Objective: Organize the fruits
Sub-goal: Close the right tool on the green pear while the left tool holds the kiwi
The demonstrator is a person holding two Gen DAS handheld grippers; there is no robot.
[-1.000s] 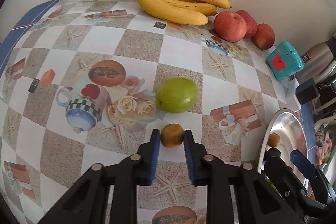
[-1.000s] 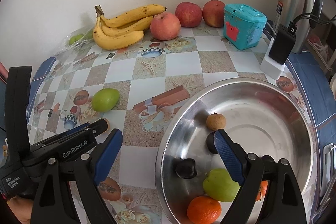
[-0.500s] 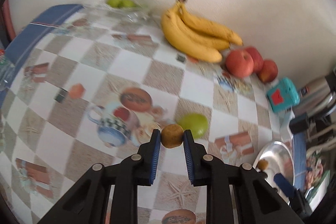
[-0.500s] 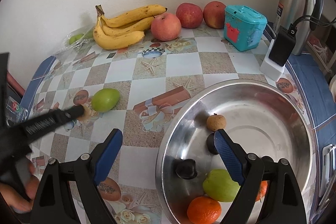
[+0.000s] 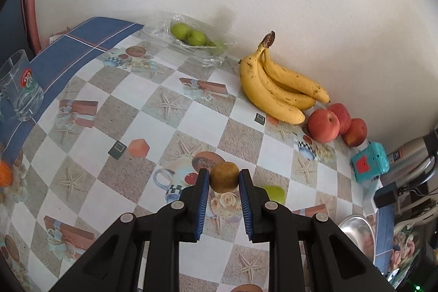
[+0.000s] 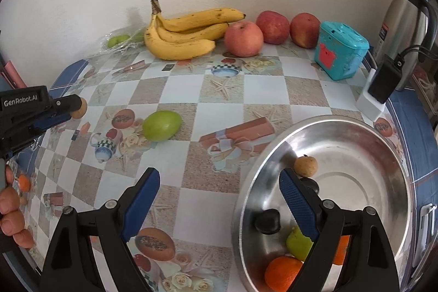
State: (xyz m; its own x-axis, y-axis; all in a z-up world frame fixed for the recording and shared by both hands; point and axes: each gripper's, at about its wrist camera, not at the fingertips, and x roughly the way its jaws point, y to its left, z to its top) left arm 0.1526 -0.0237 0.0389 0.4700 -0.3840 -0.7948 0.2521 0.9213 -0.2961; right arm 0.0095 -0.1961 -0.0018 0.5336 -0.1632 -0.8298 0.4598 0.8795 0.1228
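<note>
Patterned tablecloth (image 6: 219,89) by white wall; left fingers (image 5: 203,185) pinching small brown fruit (image 5: 224,177), right spread

Left wrist view: fisheye behind left gripper (image 5: 224,179), raised above checkered patterned surface (image 5: 191,122), angled down toward white wall; yellow banana bunch (image 5: 276,89) far, upper centre. Right wrist view: fisheye behind right gripper (image 6: 219,199), lower and nearer surface (image 6: 268,89), facing same wall, round steel bowl (image 6: 377,138) close at right. Shared: banana bunch (image 6: 183,37), three red apples (image 5: 335,126), turquoise plastic box (image 5: 369,162), bowl rim (image 5: 356,231). Right view catches left gripper (image 6: 78,108) at left edge.
</note>
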